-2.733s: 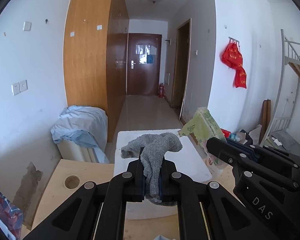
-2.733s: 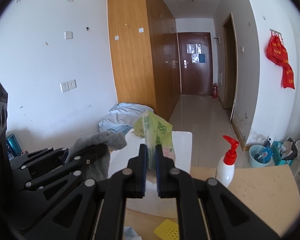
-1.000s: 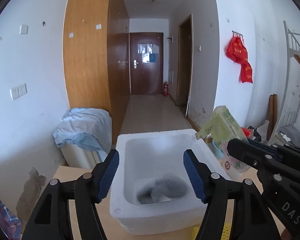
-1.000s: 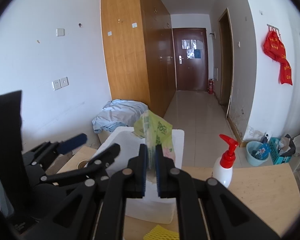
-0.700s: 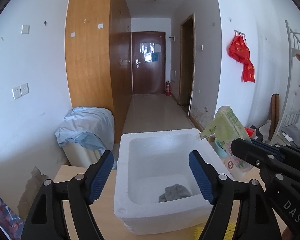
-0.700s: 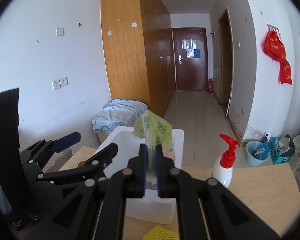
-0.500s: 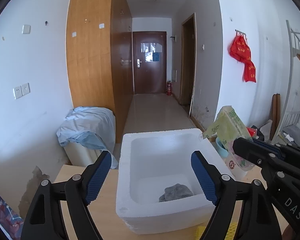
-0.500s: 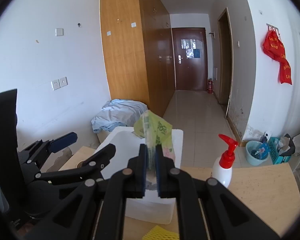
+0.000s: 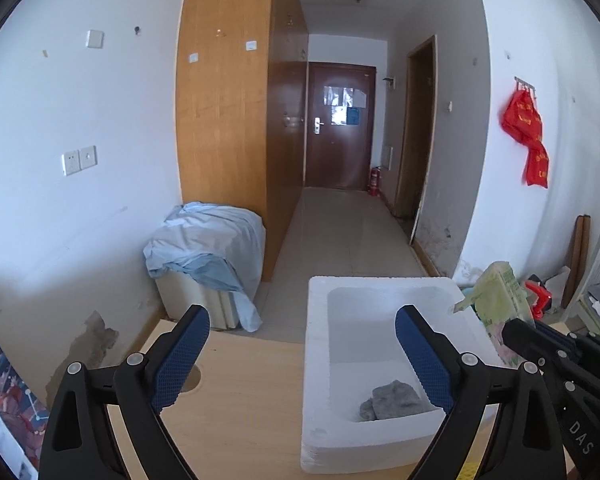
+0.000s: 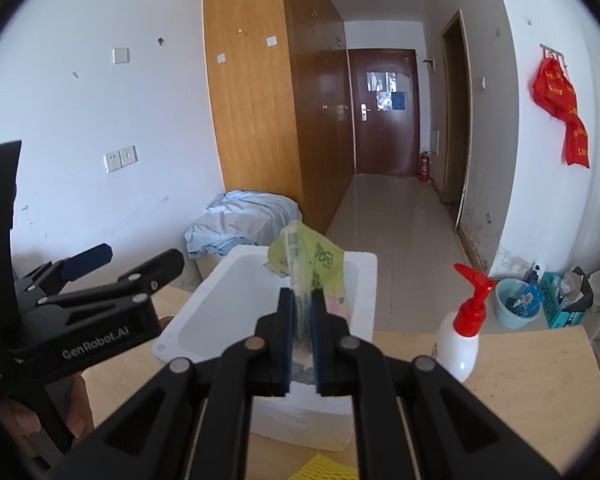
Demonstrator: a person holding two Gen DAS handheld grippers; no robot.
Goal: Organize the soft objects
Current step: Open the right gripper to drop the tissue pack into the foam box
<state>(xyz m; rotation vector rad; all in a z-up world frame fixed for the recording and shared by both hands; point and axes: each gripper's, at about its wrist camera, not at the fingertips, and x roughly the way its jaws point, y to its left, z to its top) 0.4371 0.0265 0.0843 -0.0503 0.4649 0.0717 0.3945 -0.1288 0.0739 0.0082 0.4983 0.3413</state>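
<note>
Pale wood tabletop, round cable hole near its left edge. White foam box stands on it; spray bottle just right; yellow mesh sheet at near edge.

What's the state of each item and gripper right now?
left gripper: open, nothing between the pads, jaws have just been opening
right gripper: shut on green packet
grey cloth: loose, crumpled in foam box
foam box: lidless, on the table
spray bottle: upright on the table, untouched
</note>
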